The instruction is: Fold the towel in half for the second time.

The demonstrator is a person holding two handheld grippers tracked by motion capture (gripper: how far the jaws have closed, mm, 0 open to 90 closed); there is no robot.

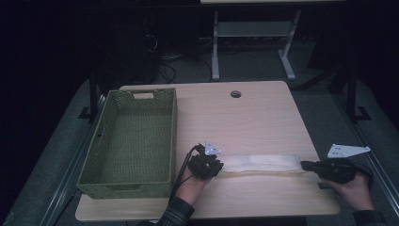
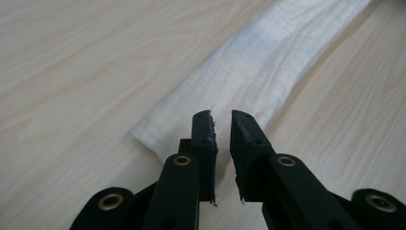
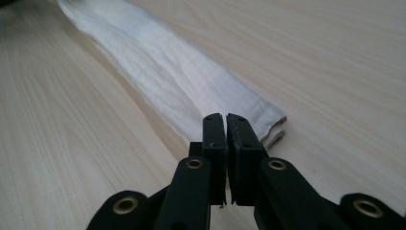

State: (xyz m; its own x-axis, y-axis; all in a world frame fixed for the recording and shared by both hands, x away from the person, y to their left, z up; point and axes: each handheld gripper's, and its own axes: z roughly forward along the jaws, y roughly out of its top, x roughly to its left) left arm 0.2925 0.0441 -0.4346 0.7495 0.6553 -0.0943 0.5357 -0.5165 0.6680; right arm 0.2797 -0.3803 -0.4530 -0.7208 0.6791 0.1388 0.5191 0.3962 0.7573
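Here, at the far left of the high view, a green woven basket (image 1: 129, 141) is being left well apart from the jaws, on the left part of the tabletop (image 1: 254, 113). Just to its right, the left gripper (image 1: 217, 167) is being held by the left hand (image 1: 190, 184), with its jaws being pointed toward the right, at the near end of a long folded white cloth (image 1: 261, 163). In the left gripper view, the left gripper (image 2: 221, 120) is being seen with a narrow gap between its jaws; the cloth (image 2: 249, 67) is lying just ahead of and partly under the tips, running away up to the right, and nothing is being pinched between the pads. The jaws are thus being shown slightly parted and released from the cloth.

The cloth is being stretched flat on the tabletop between the two pairs of jaws, as a narrow strip lying crosswise near the front edge.

At the cloth's right end, the right gripper (image 1: 307, 165) is being held by the right hand (image 1: 355, 188), jaws being pointed leftward. In the right gripper view, the right gripper (image 3: 225, 119) is being seen with its jaws pressed almost together, and the layered end of the cloth (image 3: 182, 81) is lying right at the tips and stretching away up to the left. Whether an edge of the cloth is being pinched there cannot be told; the jaws themselves are being kept clenched.
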